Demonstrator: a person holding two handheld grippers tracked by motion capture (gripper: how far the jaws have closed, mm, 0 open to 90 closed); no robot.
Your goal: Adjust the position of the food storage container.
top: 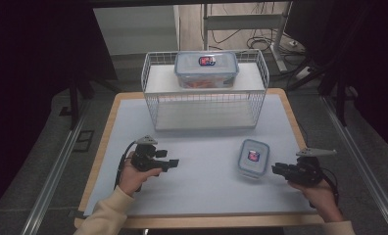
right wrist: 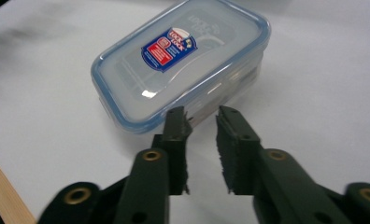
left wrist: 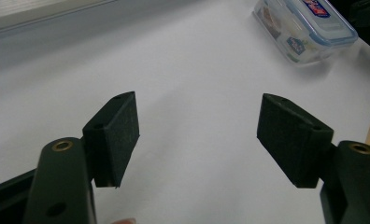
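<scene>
In the high view the right gripper point(top: 276, 169) lies just beside the small lidded container point(top: 253, 157), while the left gripper point(top: 174, 163) is well apart from it, and beyond both a larger lidded container point(top: 206, 68) stands on top of a white wire rack point(top: 155, 105). The right gripper view shows more: the jaws of the right gripper point(right wrist: 202, 116) are narrow with a small gap, nothing between them, their tips just before the near wall of the small lidded container point(right wrist: 183, 60). In the left gripper view the left gripper point(left wrist: 199, 121) is wide open and empty over the white table point(left wrist: 197, 60), and the small lidded container point(left wrist: 307, 28) lies far ahead to the right.
</scene>
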